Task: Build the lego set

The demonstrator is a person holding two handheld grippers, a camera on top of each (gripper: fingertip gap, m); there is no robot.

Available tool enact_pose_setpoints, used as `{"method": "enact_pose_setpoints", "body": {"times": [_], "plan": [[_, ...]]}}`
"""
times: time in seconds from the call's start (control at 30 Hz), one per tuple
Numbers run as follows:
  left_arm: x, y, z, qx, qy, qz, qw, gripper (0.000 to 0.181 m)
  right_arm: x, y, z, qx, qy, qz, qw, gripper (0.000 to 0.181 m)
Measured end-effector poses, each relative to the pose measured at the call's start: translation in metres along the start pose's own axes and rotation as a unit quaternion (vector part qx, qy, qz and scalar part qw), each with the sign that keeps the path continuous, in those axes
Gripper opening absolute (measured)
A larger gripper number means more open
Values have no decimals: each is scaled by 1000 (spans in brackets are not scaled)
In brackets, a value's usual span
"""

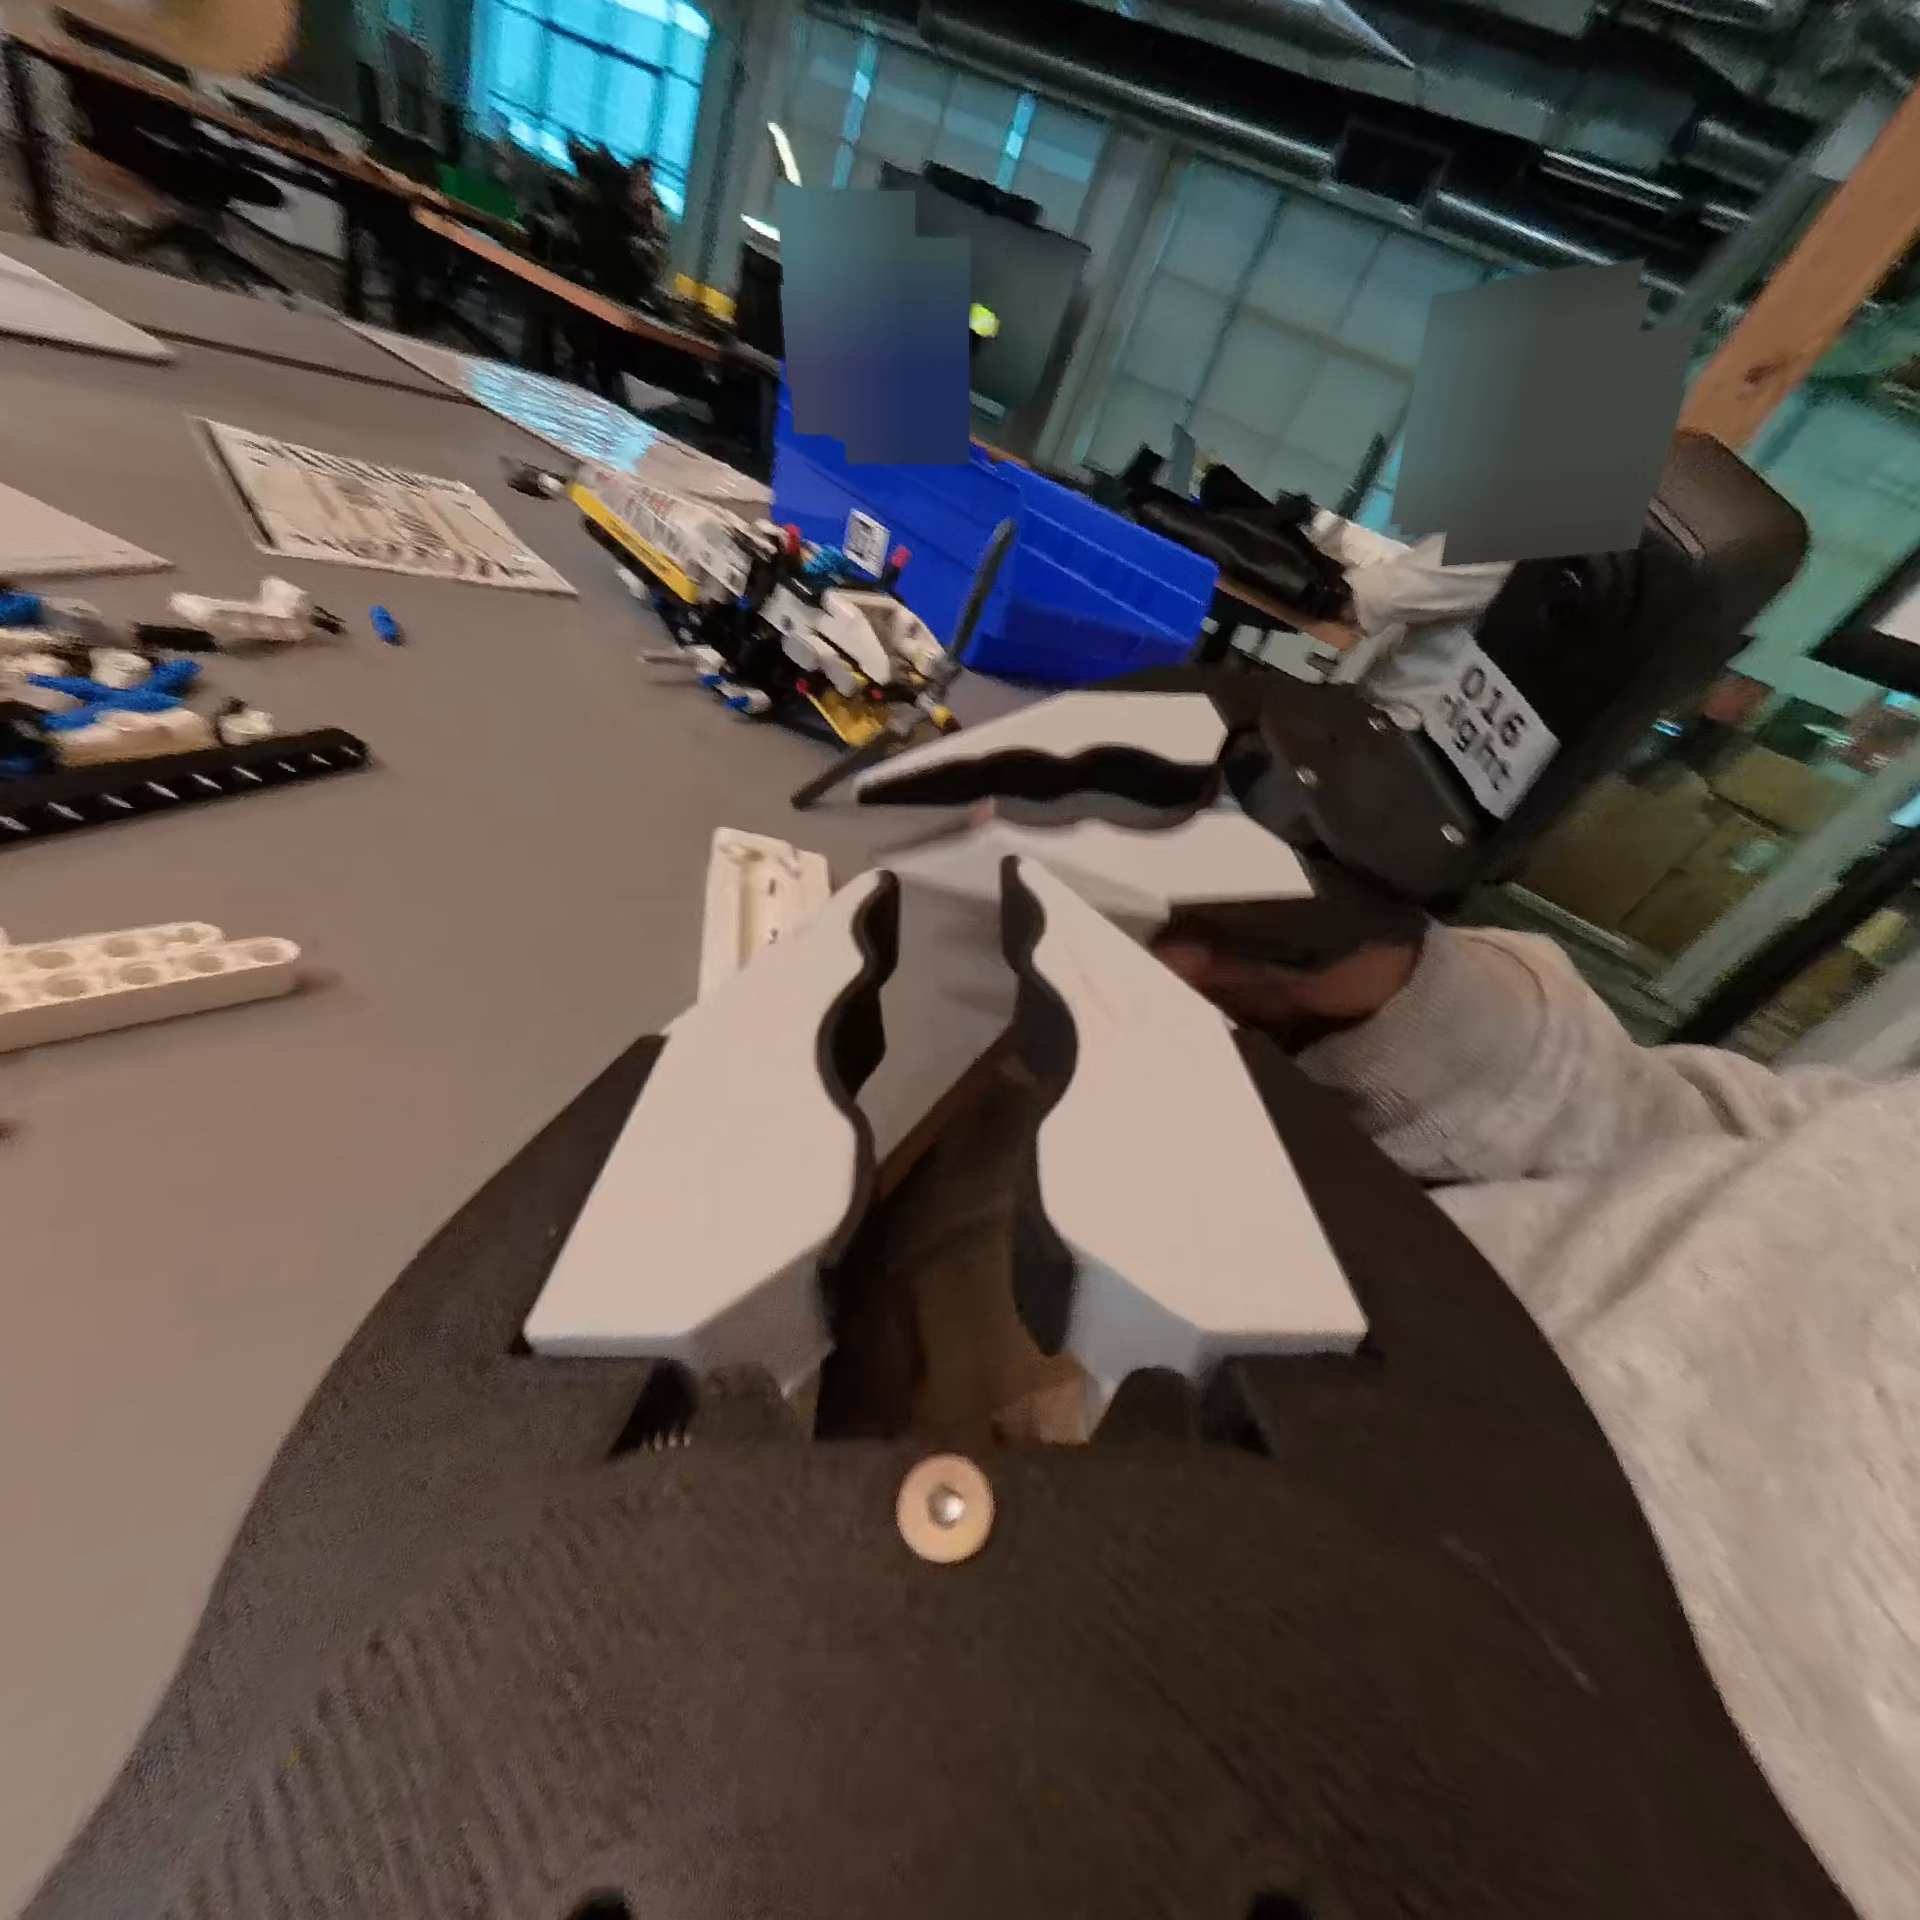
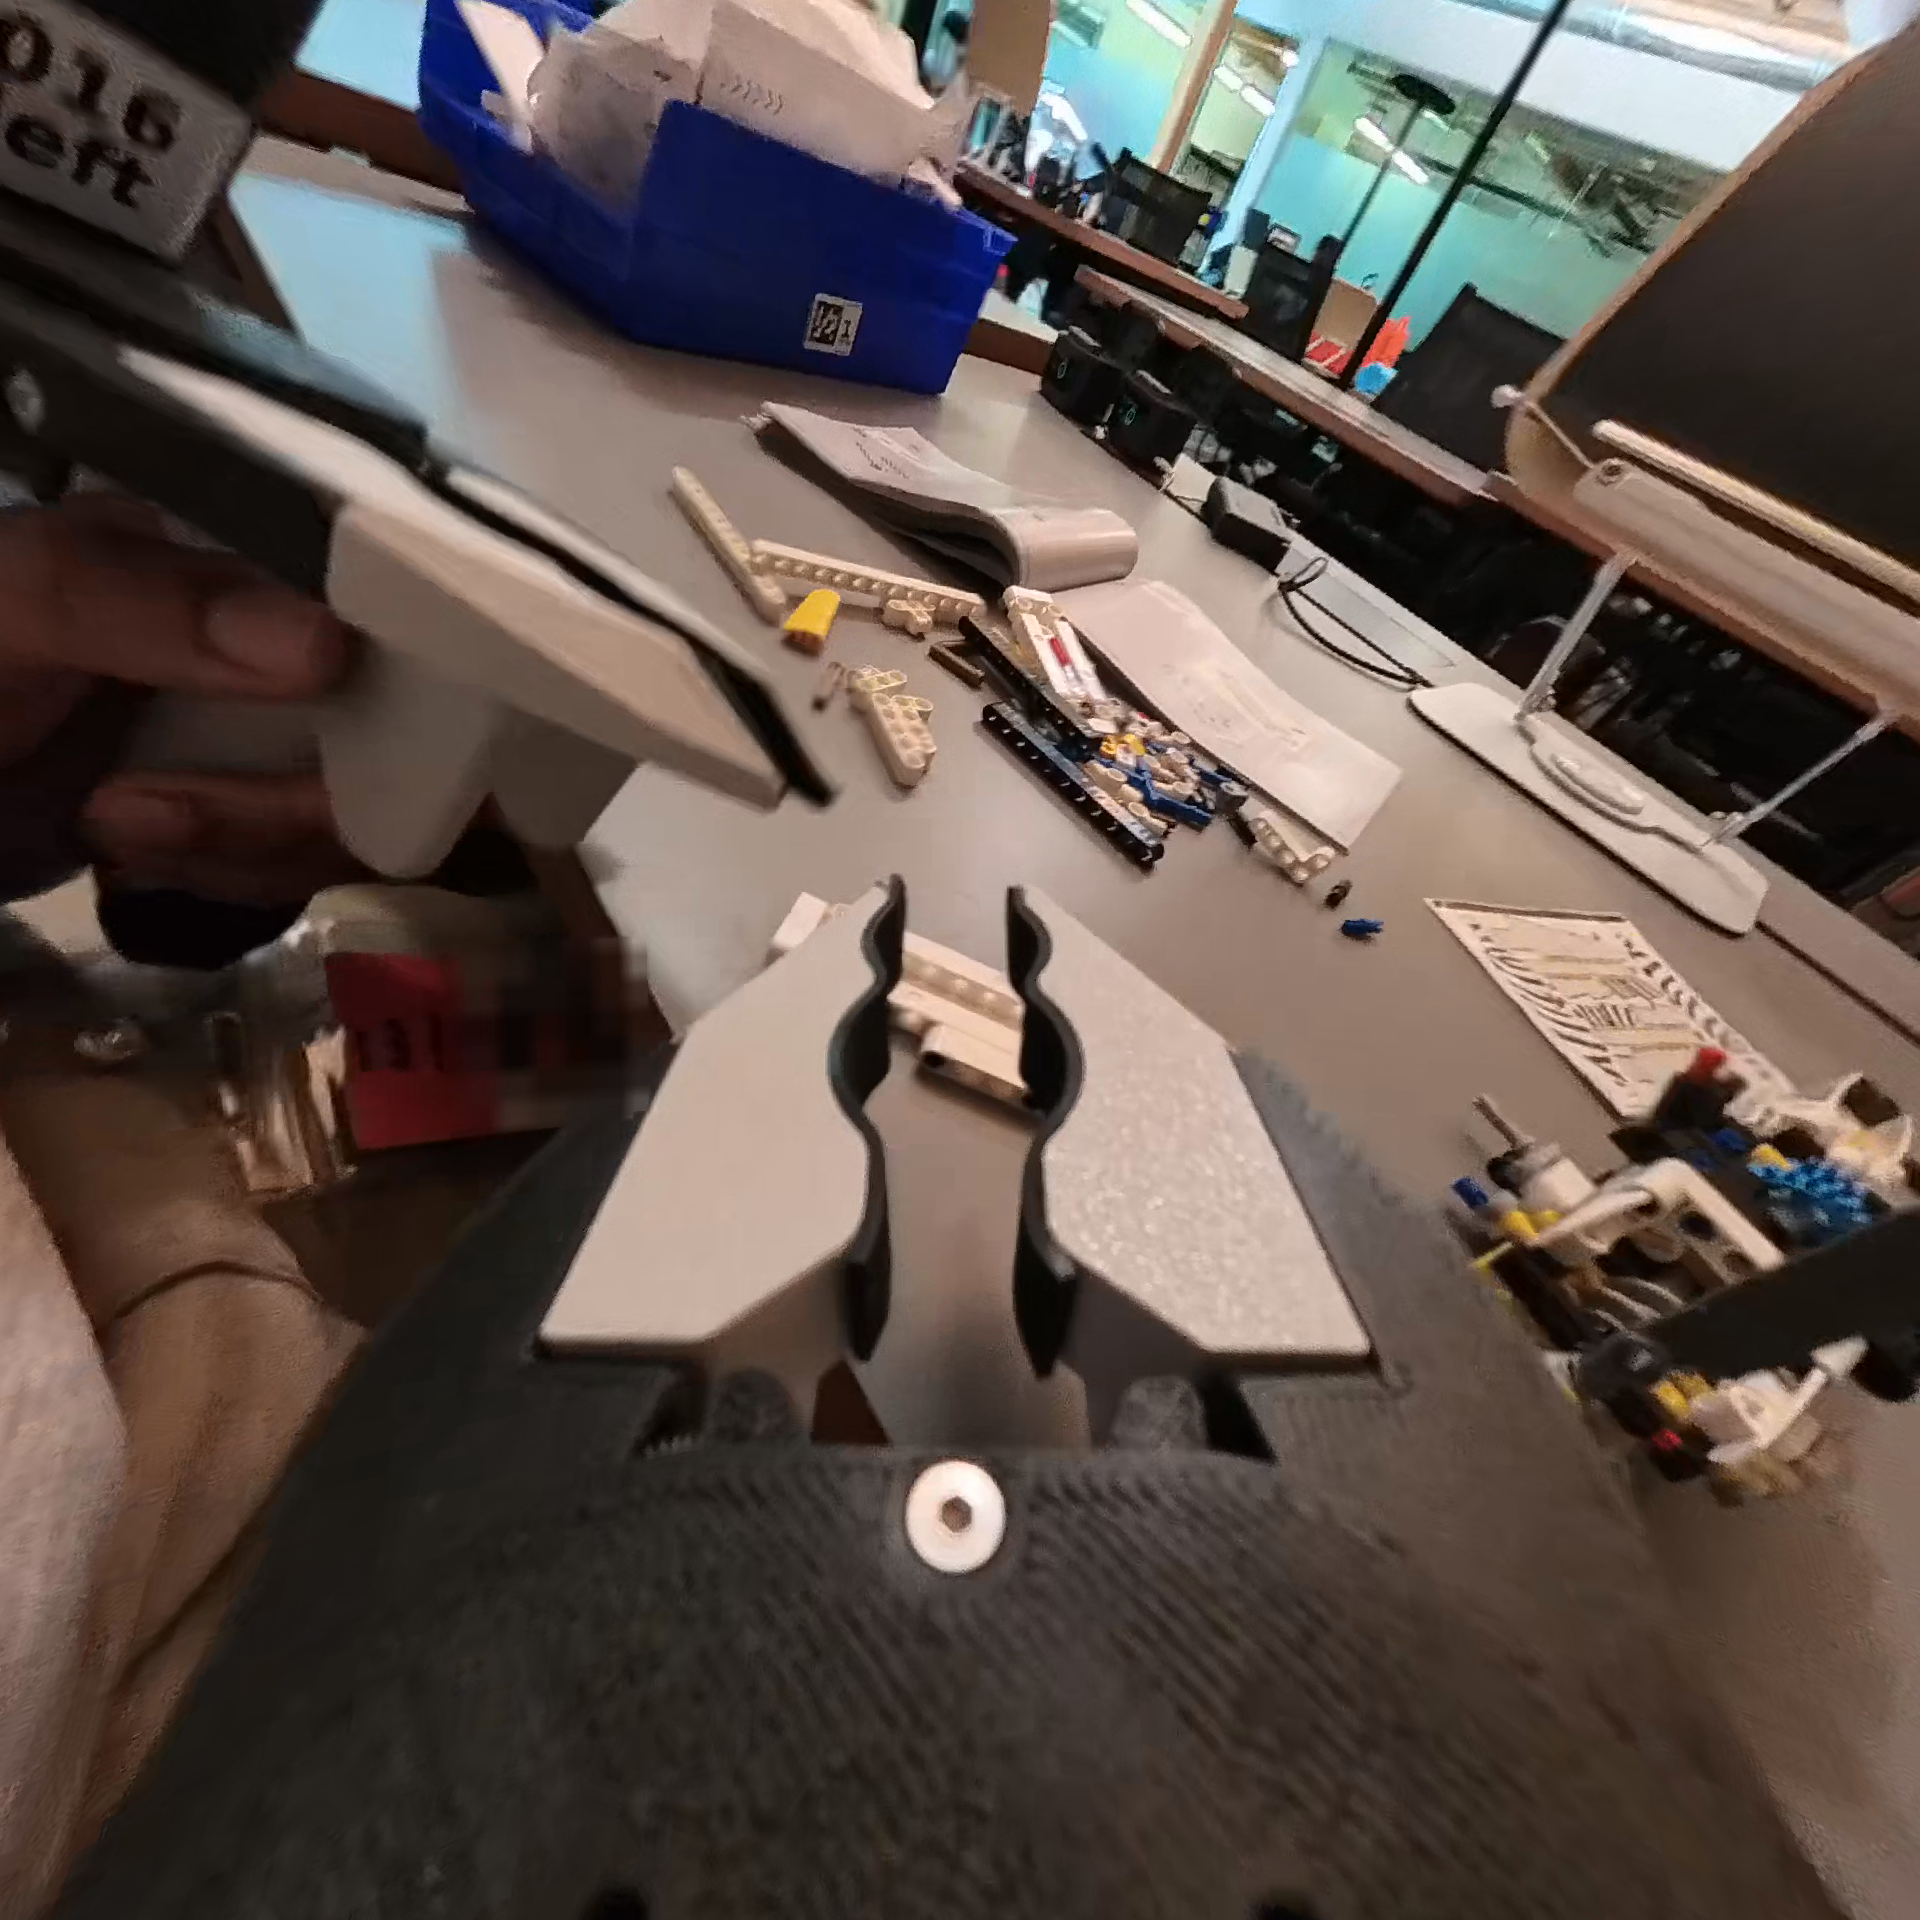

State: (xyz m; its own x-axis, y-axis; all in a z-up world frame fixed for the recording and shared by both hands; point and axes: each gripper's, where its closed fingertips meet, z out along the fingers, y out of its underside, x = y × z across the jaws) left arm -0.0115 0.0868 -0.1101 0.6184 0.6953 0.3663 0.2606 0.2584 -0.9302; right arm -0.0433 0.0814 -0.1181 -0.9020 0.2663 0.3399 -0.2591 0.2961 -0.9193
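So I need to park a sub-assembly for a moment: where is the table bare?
Bare grey table lies between the blue bin and the white beams, and between the loose parts pile and the sticker sheet. It is crowded around that pile and the part-built model.

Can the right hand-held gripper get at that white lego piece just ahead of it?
Probably yes: the right hand-held gripper is open, and the white lego piece lies uncovered between its fingertips.

A grey table (image 1: pixel 436 831) fills the near ground. Far behind run long wooden-topped workbenches (image 1: pixel 540 270) under tall blue-lit windows (image 1: pixel 587 94). A wooden post (image 1: pixel 1808 270) rises at right, beside glass partitions (image 2: pixel 1351 156); ceiling ducts (image 1: pixel 1195 62) cross overhead.
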Motion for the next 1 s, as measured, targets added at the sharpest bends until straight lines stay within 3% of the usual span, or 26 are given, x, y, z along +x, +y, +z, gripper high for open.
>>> {"method": "enact_pose_setpoints", "body": {"times": [0.07, 0.13, 0.27, 0.33, 0.43, 0.53, 0.6, 0.8, 1.0], "plan": [[1, 6, 2, -15, 8, -9, 1000, 21, 19, 1, -1, 2, 53, 33, 998, 0], [2, 5, 2, -10, 2, 5, 1000, 23, 35, 7, -2, -16, 95, 63, 993, 0], [1, -2, 0, -2, -8, 18, 1000, 27, 43, 18, 0, -60, 99, 95, 989, 4], [-5, -12, -5, 13, -26, 18, 999, 34, 38, 22, 0, -84, 74, 96, 989, 7], [-23, -21, -15, 14, -74, 18, 997, 35, 20, 36, -3, -136, -8, 91, 986, 26], [-51, -9, -21, -49, -163, 78, 982, 35, -2, 43, -12, -162, -116, 89, 976, 29], [-57, 2, -18, -93, -182, 92, 975, 35, -1, 46, -15, -174, -136, 98, 970, 30], [-49, 16, 0, -151, -146, 21, 977, 35, 22, 59, 3, -237, -91, 144, 957, 17], [-1, 36, 18, -214, -16, -56, 975, 39, 25, 53, 37, -250, -48, 172, 952, 1]]}}
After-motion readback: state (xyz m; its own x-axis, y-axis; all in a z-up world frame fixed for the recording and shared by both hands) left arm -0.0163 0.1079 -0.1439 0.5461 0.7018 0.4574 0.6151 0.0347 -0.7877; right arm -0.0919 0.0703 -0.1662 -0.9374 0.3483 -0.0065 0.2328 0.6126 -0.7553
